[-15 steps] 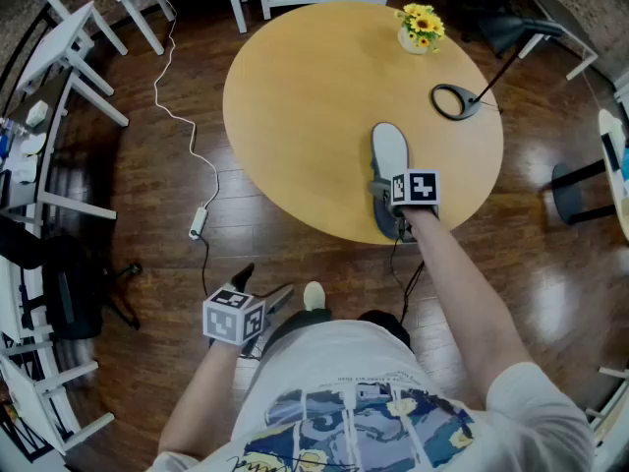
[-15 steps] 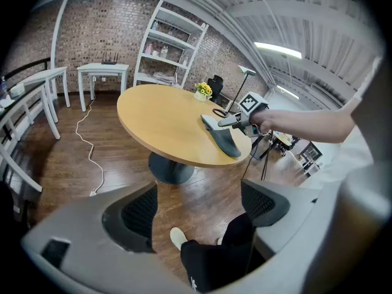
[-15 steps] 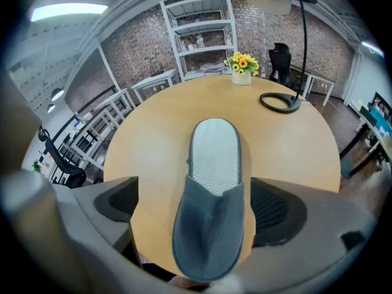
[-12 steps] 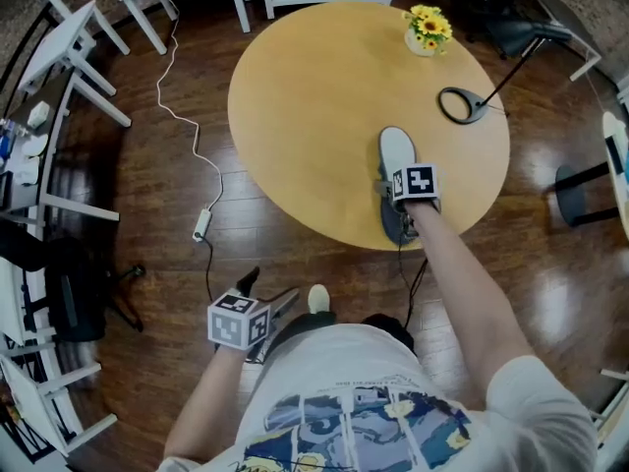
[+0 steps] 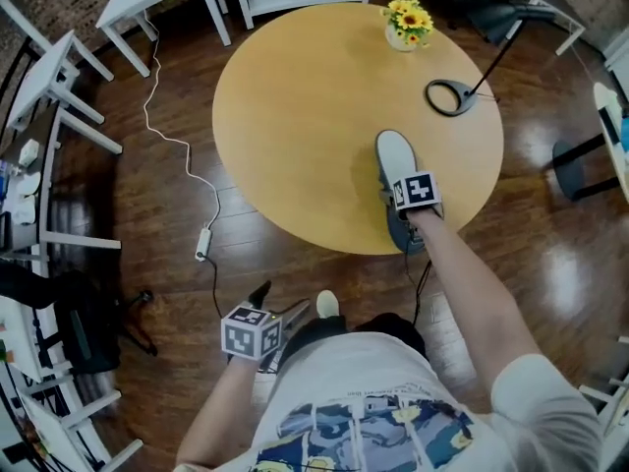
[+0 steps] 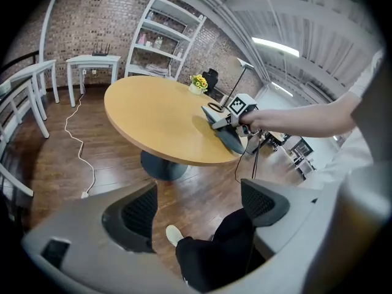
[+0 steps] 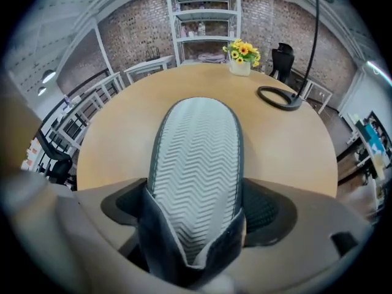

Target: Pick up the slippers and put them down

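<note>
In the right gripper view we see what the other views cannot: the right gripper point(image 7: 196, 212) has its jaws closed against the sides of the slipper point(image 7: 195, 164) at its near end, pinching the dark upper inward. The slipper is turned sole up, showing a pale grey zigzag tread rimmed in dark blue-grey. From the head view alone we place it on the round wooden table point(image 5: 295, 96), at the rim nearest the person, its far end pointing toward the flowers point(image 5: 405, 20). Whether the sole-up slipper rests on the table or hangs just above it, we cannot tell. The left gripper view shows the left gripper point(image 6: 199, 210) with jaws wide apart and holding nothing, only the wooden floor point(image 6: 202, 195) and a dark trouser leg point(image 6: 220, 250) beyond them
</note>
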A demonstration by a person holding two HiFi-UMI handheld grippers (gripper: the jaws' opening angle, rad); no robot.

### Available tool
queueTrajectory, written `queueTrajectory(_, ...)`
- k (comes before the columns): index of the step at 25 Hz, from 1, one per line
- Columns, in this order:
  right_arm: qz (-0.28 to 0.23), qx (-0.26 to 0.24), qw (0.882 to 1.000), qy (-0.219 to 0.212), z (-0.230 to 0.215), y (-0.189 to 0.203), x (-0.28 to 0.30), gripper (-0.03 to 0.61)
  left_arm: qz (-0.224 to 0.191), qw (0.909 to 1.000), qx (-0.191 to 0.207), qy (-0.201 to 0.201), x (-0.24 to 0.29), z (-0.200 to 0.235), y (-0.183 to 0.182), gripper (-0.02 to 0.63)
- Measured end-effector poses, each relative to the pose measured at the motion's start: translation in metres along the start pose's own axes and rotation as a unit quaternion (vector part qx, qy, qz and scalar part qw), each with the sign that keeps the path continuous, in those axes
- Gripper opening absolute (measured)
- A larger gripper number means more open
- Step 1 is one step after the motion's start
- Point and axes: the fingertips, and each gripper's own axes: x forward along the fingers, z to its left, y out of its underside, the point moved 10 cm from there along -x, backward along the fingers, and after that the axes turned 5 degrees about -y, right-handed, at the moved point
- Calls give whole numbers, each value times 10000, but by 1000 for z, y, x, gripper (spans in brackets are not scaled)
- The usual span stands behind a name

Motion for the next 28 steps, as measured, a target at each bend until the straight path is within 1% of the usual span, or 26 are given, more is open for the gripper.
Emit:
queueTrajectory(3,-154,-73,9998,-129,0,15,-52,499,81,9992,299,261,17,-23,-9,428)
queueTrajectory(6,-444,-102,9986,-258,-13,43,-125,499,226,9954,692,621,40,-66,-19,428)
queueTrajectory(8,-685,-136,9970,-322,-32,69,-174,499,379,9908,1020,802,59,-102,-24,428)
queueTrajectory(10,-897,-36,9955,-309,-70,103,-214,499,528,9853,1347,912,84,-147,-29,428)
queueTrajectory(12,-1004,180,9945,-255,-126,147,-246,499,675,9803,1585,968,110,-203,-32,428)
queueTrajectory(14,-1052,383,9937,-88,-201,193,-273,499,768,9763,1785,957,142,-272,-40,428)
queueTrajectory(16,-1024,606,9928,128,-290,246,-293,499,799,9742,1907,908,182,-354,-47,428)
queueTrajectory(18,-965,930,9905,317,-383,308,-303,499,876,9724,1979,876,231,-436,-50,428)
queueTrajectory(20,-901,1363,9854,469,-467,373,-301,499,1069,9658,2181,906,284,-507,-47,428)
queueTrajectory(22,-862,1897,9760,626,-535,431,-285,499,1266,9562,2459,960,334,-560,-42,428)
queueTrajectory(24,-854,2517,9610,771,-586,490,-254,499,1477,9469,2673,1007,382,-594,-34,428)
queueTrajectory(25,-851,2882,9498,866,-607,523,-230,499,1603,9423,2746,1046,409,-606,-28,428)
queueTrajectory(26,-841,3273,9360,988,-626,560,-201,499,1728,9385,2786,1084,438,-615,-18,428)
queueTrajectory(28,-760,3952,9073,1218,-660,635,-130,499,1925,9350,2769,1100,497,-624,9,428)
